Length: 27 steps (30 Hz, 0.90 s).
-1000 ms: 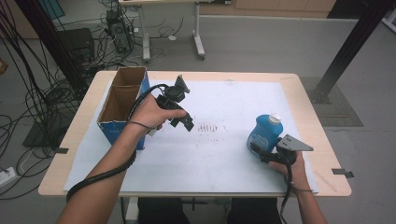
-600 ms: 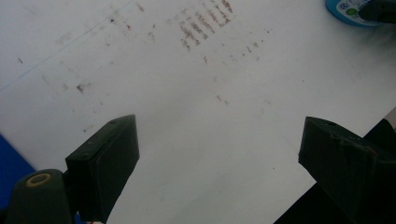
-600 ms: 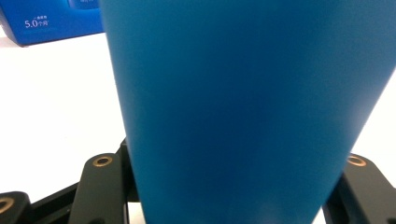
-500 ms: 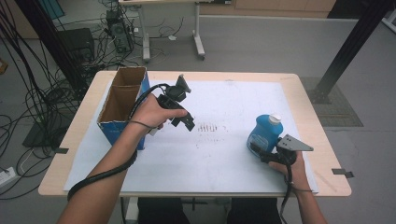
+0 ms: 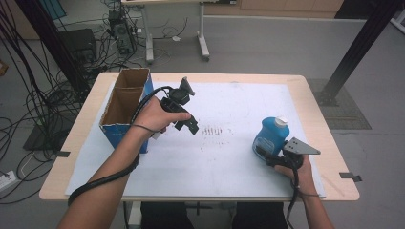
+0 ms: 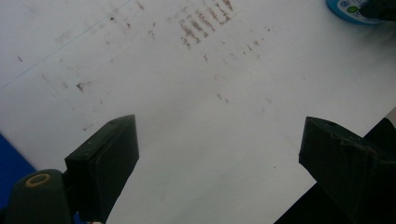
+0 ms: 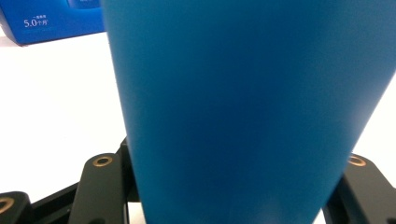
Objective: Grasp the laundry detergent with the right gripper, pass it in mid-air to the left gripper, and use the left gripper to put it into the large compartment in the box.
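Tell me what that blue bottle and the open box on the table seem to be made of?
The bottle looks like plastic: smooth, even blue walls with a dull sheen and a white cap. The box looks like cardboard: raw brown inside, printed glossy blue outside with white lettering. Both are judged by look alone.

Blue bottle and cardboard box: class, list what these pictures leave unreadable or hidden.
- Blue bottle: right gripper view, label and cap cut off, too close.
- Cardboard box: high view, its floor hidden by its own walls.
- Right gripper: high view, jaw tips hidden behind the bottle.
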Tool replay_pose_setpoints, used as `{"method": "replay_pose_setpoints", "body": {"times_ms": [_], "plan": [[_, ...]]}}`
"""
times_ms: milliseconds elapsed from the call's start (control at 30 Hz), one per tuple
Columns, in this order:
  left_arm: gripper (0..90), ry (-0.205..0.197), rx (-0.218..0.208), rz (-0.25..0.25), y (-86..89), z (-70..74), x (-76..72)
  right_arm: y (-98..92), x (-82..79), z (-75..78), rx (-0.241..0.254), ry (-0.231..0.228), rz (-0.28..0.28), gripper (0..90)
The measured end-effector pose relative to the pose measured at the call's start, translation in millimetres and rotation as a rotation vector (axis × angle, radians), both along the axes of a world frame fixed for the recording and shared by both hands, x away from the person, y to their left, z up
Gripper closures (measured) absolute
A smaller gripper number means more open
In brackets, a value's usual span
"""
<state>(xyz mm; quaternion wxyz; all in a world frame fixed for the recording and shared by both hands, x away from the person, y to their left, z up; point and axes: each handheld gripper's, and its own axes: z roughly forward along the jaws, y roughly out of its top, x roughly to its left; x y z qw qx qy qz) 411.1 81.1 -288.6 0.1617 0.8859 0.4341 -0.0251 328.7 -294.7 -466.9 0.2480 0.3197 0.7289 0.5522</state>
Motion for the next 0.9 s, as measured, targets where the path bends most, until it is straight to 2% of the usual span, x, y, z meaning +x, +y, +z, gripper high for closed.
{"method": "replay_pose_setpoints", "body": {"times_ms": [633,867,900], "plan": [[12.4,-0.013,0.004,-0.015,-0.2,2.4,2.1,-0.6,0.3,0.9,0.003,0.007,0.001,39.8],[12.5,-0.029,0.012,-0.035,-2.9,9.8,2.1,-3.7,2.3,3.3,0.032,0.031,0.019,39.9],[12.5,-0.036,0.013,-0.051,-4.1,14.2,2.0,-4.1,3.2,5.5,0.039,0.041,0.03,39.9]]}}
